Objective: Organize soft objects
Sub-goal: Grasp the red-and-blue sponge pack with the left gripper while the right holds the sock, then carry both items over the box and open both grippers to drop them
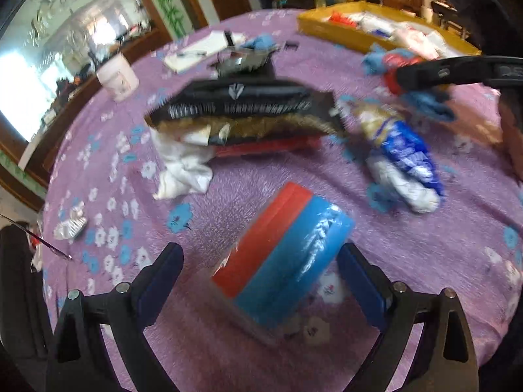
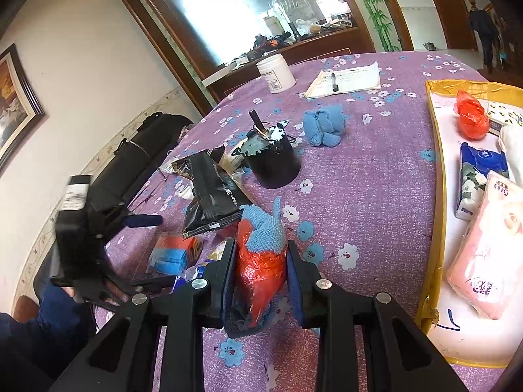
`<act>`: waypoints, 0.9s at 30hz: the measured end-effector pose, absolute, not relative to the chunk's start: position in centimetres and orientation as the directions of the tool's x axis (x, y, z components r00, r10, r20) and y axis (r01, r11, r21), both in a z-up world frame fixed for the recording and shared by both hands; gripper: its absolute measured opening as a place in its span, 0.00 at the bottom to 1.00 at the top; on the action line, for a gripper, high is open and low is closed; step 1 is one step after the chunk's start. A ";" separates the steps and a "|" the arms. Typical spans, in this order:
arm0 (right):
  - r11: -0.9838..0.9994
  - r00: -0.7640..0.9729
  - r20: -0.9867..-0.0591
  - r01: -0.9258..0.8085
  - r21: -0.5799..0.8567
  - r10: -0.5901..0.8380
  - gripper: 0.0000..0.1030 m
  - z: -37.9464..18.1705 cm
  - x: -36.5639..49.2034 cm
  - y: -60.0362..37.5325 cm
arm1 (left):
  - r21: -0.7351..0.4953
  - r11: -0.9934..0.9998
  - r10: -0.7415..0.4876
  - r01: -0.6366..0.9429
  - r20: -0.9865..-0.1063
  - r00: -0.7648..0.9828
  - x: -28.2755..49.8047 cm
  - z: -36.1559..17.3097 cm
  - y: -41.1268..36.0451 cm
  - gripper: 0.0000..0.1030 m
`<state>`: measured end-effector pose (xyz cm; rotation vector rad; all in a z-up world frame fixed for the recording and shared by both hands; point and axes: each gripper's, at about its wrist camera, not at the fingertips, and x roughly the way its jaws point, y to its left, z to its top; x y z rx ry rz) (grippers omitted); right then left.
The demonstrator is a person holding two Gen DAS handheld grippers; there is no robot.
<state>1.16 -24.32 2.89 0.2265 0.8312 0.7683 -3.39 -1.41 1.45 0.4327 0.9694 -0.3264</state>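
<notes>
My left gripper [image 1: 260,254] is open, its fingers on either side of a wrapped red and blue sponge pack [image 1: 281,258] lying on the purple tablecloth; the pack also shows in the right wrist view [image 2: 173,253]. My right gripper [image 2: 261,261] is shut on a red plastic bag with a blue cloth [image 2: 261,251], held above the table; it shows in the left wrist view [image 1: 408,72] too. A rolled blue cloth [image 2: 323,124] lies further back. A yellow tray [image 2: 436,150] at the right holds tissue packs and a red bag [image 2: 470,119].
A black snack bag [image 1: 242,104], a white cloth [image 1: 183,166] and a blue-white packet [image 1: 398,150] lie mid-table. A black motor can [image 2: 271,160], a white jar [image 2: 276,73] and a notepad with pen [image 2: 346,80] stand behind. A mirror cabinet lines the wall.
</notes>
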 end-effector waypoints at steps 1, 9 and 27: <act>0.714 0.428 -0.581 -0.523 0.466 0.693 0.30 2.9 1.2 -24.3 | 0.180 0.878 -0.088 0.443 -0.850 0.520 -3.2 1.6 -1.2 0.75; 0.713 0.432 -0.577 -0.526 0.464 0.694 0.30 2.9 1.1 -24.3 | 0.101 0.946 -0.095 0.309 -0.823 0.560 -4.7 2.8 -1.4 0.43; 0.755 0.577 -0.492 -0.432 0.494 0.652 0.30 4.2 1.1 -27.8 | -0.065 0.931 -0.310 0.358 -0.656 0.688 -3.3 9.1 -12.3 0.41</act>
